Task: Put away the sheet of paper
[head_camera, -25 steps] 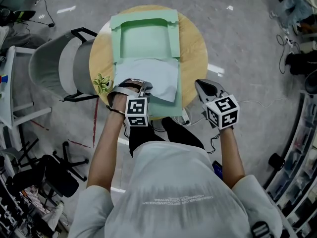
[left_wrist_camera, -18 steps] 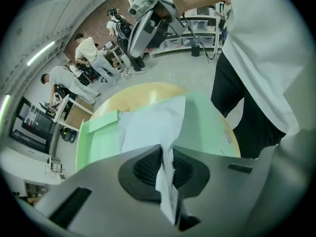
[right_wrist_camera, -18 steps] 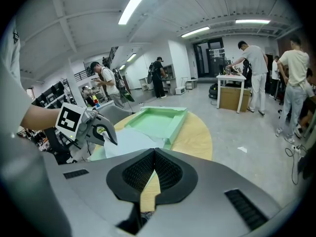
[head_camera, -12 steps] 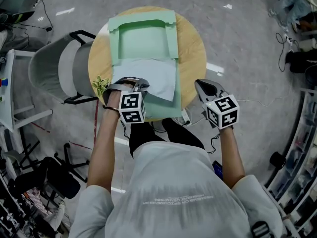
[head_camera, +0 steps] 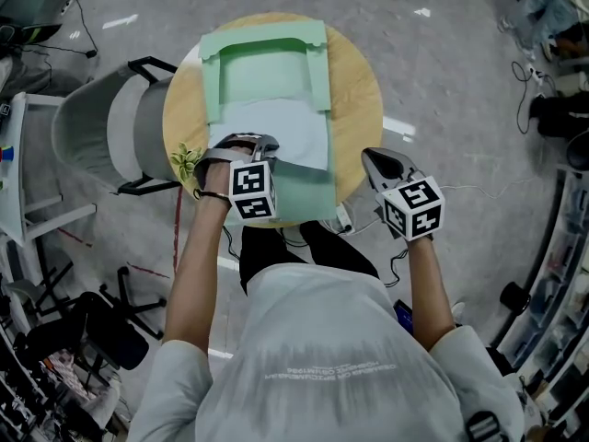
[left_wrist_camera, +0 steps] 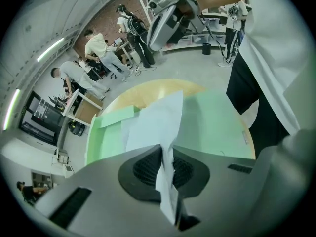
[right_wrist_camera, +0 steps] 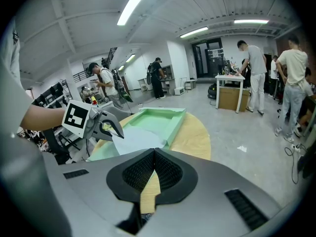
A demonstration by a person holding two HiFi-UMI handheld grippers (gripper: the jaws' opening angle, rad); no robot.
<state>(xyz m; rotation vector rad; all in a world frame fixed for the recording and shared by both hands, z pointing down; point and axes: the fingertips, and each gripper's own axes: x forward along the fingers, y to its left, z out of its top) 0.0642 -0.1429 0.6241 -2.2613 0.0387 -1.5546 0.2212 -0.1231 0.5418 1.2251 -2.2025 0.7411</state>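
Note:
A pale blue sheet of paper (head_camera: 287, 129) lies over an open green folder (head_camera: 313, 190) on the round wooden table (head_camera: 361, 81). The folder's far half is a shallow tray with raised edges (head_camera: 265, 67). My left gripper (head_camera: 264, 145) is shut on the sheet's near left corner and holds it lifted off the folder. In the left gripper view the paper (left_wrist_camera: 157, 120) runs up between the pressed pads of the left gripper (left_wrist_camera: 166, 168). Off the table's right edge my right gripper (head_camera: 371, 155) hangs shut and empty. The right gripper view shows the right gripper (right_wrist_camera: 154, 151), the paper (right_wrist_camera: 134, 139) and the tray (right_wrist_camera: 159, 118).
A grey chair (head_camera: 99, 122) stands against the table's left side. A small yellow-green plant-like thing (head_camera: 187, 154) sits at the table's left edge. Several people (right_wrist_camera: 254, 68) and desks stand farther off in the room.
My left gripper has carried the sheet's corner away from me toward the tray, baring more of the folder's near half. The right gripper has stayed put.

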